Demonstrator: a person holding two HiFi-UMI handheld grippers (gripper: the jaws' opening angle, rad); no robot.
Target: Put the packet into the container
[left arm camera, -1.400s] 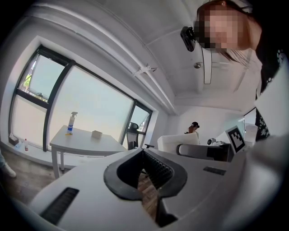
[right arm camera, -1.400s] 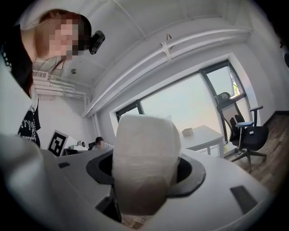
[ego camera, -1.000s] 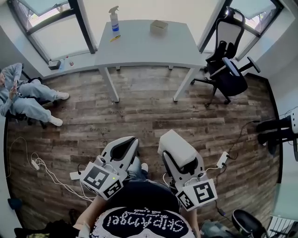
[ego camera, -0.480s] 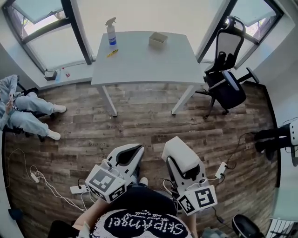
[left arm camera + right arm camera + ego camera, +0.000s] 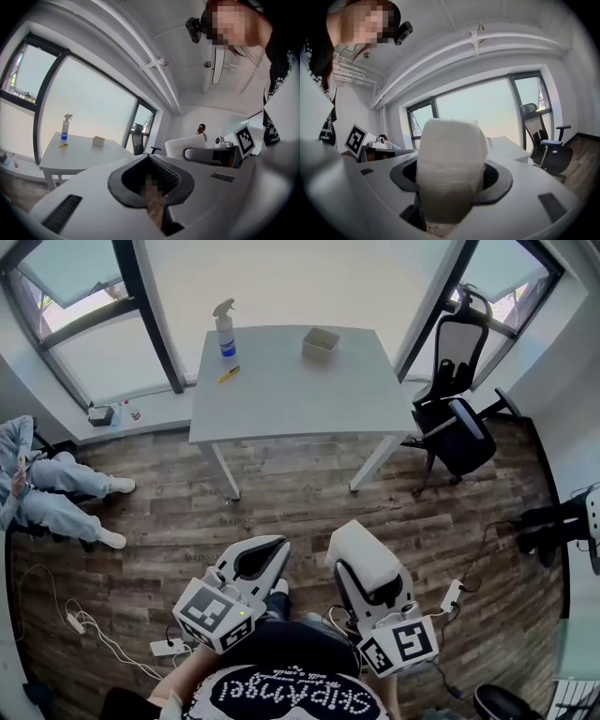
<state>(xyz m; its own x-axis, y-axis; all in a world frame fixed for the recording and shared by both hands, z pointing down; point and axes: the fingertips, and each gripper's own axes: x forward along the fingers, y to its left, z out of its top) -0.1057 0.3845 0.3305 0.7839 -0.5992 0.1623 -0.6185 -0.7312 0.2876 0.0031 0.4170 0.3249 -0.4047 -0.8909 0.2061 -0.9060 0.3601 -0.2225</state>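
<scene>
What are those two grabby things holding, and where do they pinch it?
The right gripper pinches a white packet by one end; the rest sticks out past the jaws. The left gripper holds nothing.

Container [image 5: 321, 340] on table [image 5: 291, 395], bottle [image 5: 224, 329] leftward

The container's [image 5: 321, 340] inside is too small to tell, and the packet [image 5: 359, 547] covers the right gripper's [image 5: 367, 570] tips.
</scene>
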